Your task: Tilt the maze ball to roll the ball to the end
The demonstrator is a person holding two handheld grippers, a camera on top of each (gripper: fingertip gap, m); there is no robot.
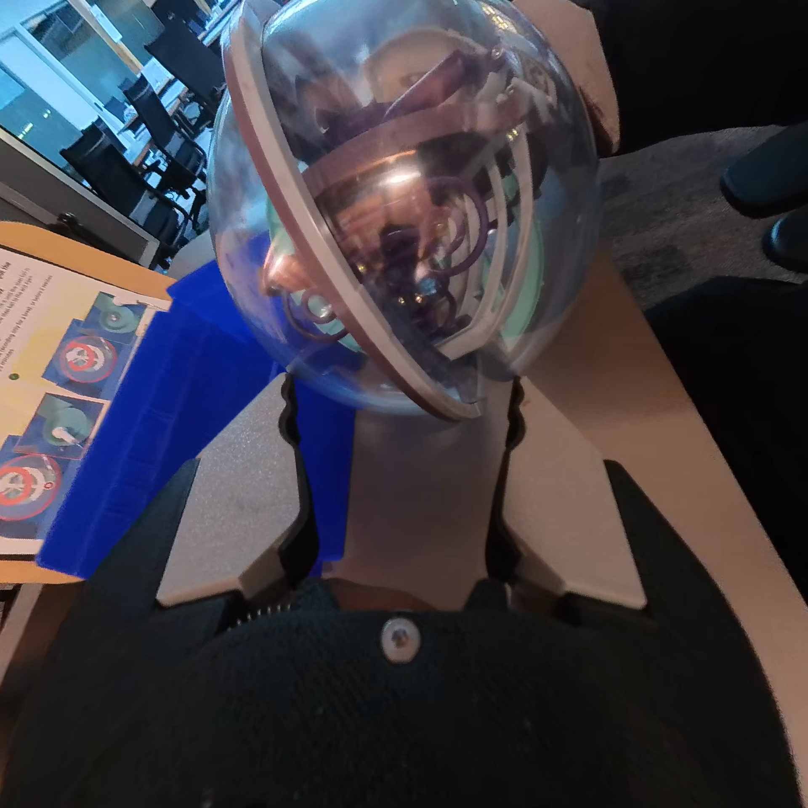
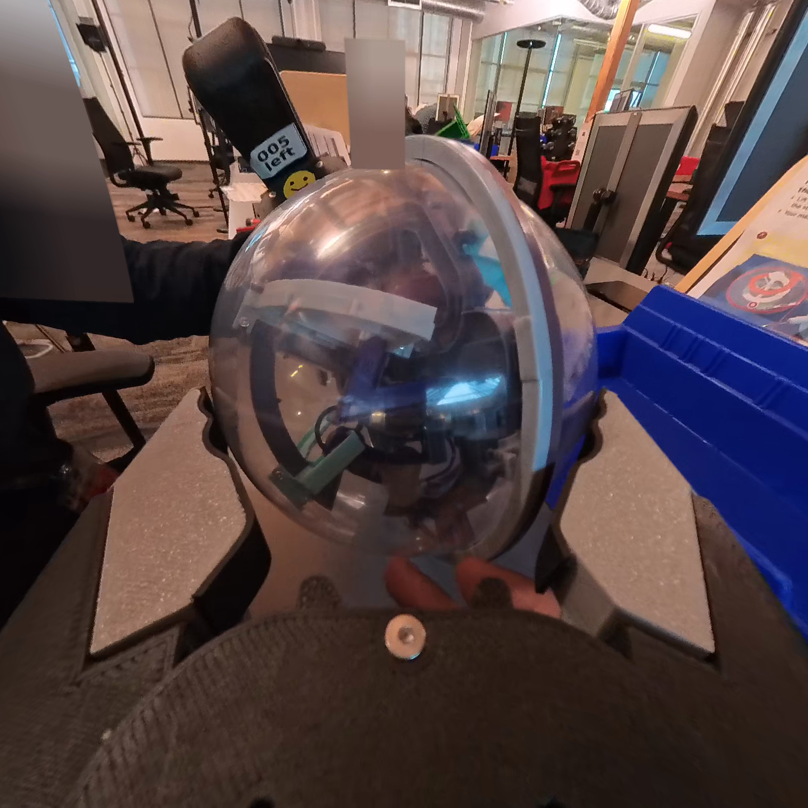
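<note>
The maze ball (image 1: 393,196) is a clear sphere with a grey ring around it and purple, white and green tracks inside. It fills both views and is held up off the table. My left gripper (image 1: 402,393) presses its two fingertips against the sphere's lower part. In the right wrist view the maze ball (image 2: 393,350) sits between my right gripper's (image 2: 404,415) spread fingers, which touch its sides. The left gripper's black body (image 2: 253,109) shows behind the sphere. I cannot pick out the small ball inside.
A blue bin (image 1: 175,415) stands beside the sphere; it also shows in the right wrist view (image 2: 699,393). A printed instruction sheet (image 1: 43,393) leans behind it. The beige table (image 1: 590,459) lies below. A person's dark sleeve (image 2: 166,284) and office chairs (image 2: 148,179) are at the left.
</note>
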